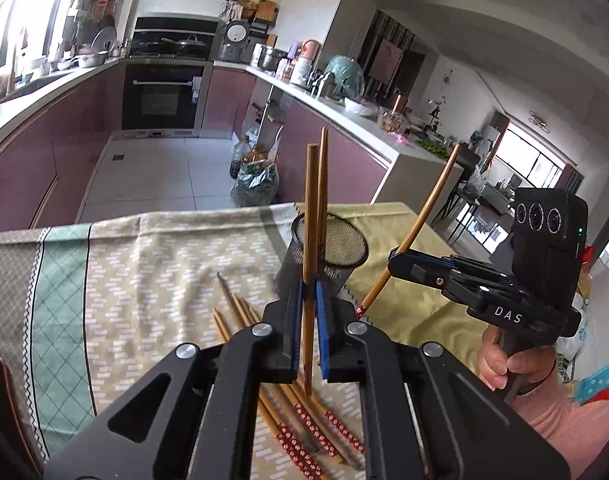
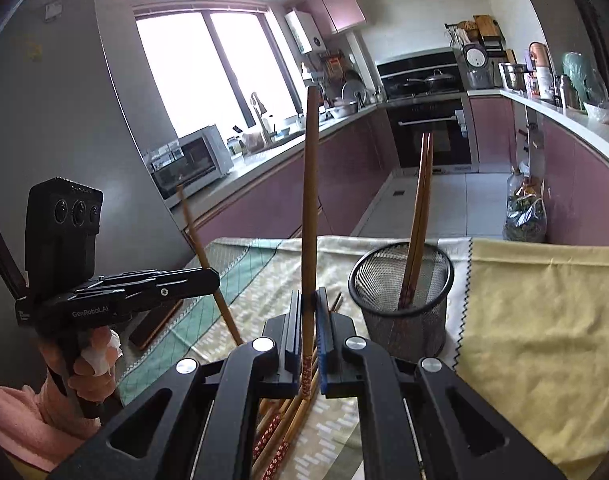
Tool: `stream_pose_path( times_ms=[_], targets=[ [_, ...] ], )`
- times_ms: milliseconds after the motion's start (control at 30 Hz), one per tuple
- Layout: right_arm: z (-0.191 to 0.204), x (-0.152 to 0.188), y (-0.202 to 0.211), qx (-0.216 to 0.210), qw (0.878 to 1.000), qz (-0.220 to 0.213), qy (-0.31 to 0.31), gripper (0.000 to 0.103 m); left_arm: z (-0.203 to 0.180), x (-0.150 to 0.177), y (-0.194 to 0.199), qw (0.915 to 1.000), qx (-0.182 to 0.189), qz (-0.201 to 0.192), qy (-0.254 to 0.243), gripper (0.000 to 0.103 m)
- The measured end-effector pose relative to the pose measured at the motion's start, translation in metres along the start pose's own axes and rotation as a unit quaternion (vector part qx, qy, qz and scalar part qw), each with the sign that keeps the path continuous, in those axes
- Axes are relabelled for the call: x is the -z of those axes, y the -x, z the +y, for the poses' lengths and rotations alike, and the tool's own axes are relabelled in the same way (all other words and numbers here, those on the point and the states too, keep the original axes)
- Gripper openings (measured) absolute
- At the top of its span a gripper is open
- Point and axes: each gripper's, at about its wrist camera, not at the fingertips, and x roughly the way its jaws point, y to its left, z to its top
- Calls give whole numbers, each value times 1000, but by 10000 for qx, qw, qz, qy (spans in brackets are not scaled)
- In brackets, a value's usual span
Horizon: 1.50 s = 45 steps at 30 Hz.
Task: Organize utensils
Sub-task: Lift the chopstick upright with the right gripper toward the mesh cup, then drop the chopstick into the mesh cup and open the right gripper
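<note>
Both hand-held grippers carry a chopstick, mid-transfer to the mesh cup.

Left hand-held gripper (image 1: 309, 334): jaws nearly closed, clamped on one wooden chopstick (image 1: 310, 264), held roughly upright above the loose pile, its patterned end hidden. In the left wrist view a second stick seems to overlap it; whether that one is gripped or stands in the cup behind cannot be told.

Right hand-held gripper (image 2: 309, 330): jaws pinched on a single chopstick (image 2: 309, 200), upright, red-patterned end down just below the pads. In the left wrist view the same stick slants up over the yellow cloth (image 1: 416, 308), beside the cup.

Mesh cup (image 2: 402, 304): black wire holder, upright on the patterned tablecloth (image 1: 144, 280) toward the far edge of the bench, at the seam with the yellow cloth. Two chopsticks (image 2: 420, 216) already stand in it, leaning on the rim.

Loose pile (image 1: 304, 420): several chopsticks lie flat on the cloth near the bench's near edge, under both grippers; exact count unclear, at least five.

Progress, as a judgement: early to middle. Two are in the cup, two in hand, and most are left on the bench. Next probably: drop both held sticks in the cup, then return for the pile.
</note>
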Motion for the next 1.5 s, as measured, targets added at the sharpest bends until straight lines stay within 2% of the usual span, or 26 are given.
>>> stream_pose_path(
  times_ms=[467,733,867,1167,1500],
  targets=[
    [-14,-45,28,264,9977,-563,257,6,-28,-67,5,9976,82,-622,-294,7],
    [-23,-64,28,488,9957,-688,384,6,-48,-96,-3,9954,-6,-764,-575,7],
    [-28,-65,18,661,9952,-577,432,6,-53,-101,-21,9956,-201,-587,-708,7],
    [-46,-53,-19,813,9963,97,271,6,-47,-88,-69,9958,-237,311,-824,7],
    [-60,-42,-54,844,9932,803,48,6,-25,-86,-105,9947,-216,651,-765,7]
  ],
)
